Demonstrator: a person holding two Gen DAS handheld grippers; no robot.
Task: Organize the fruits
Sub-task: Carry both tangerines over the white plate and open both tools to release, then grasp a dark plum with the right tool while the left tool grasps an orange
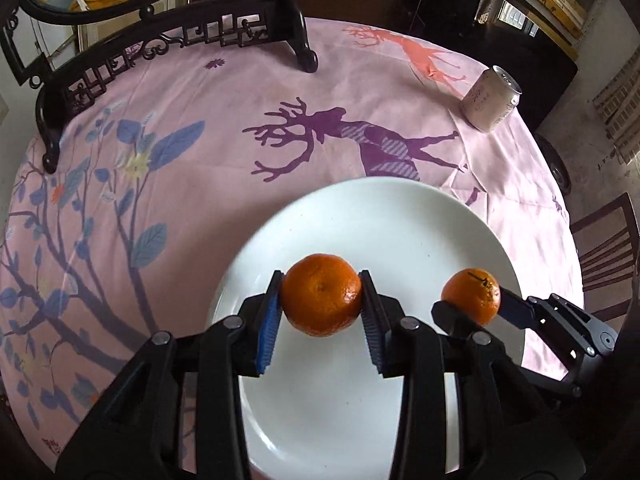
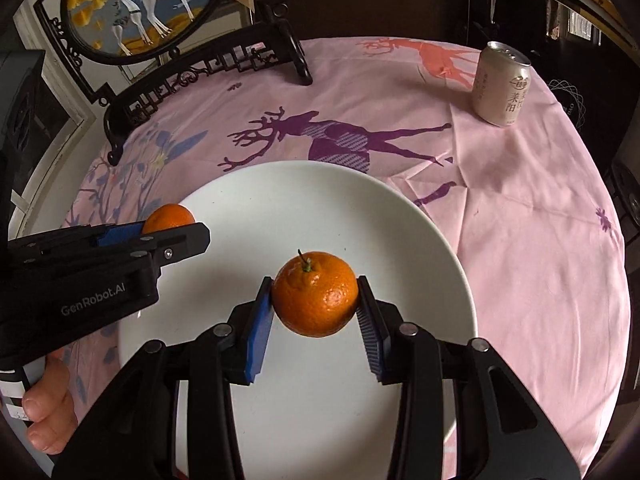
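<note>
A white plate [image 1: 360, 220] lies on the pink tablecloth; it also shows in the right wrist view [image 2: 280, 200]. My left gripper [image 1: 321, 300] is shut on an orange [image 1: 321, 294] held just above the plate's middle. My right gripper [image 2: 316, 300] is shut on a second orange with a stem [image 2: 315, 294], also over the plate. In the left wrist view the right gripper [image 1: 474, 306] and its orange [image 1: 472, 296] sit to the right, over the plate's right rim. In the right wrist view the left gripper [image 2: 172, 228] and its orange [image 2: 170, 218] are at the plate's left rim.
A pale drink can [image 2: 500, 84] stands at the table's far right; it also shows in the left wrist view [image 1: 492, 98]. A dark carved wooden stand [image 1: 160, 56] with a round deer picture [image 2: 148, 4] stands at the back left. A wooden chair [image 1: 608, 248] is beside the table's right edge.
</note>
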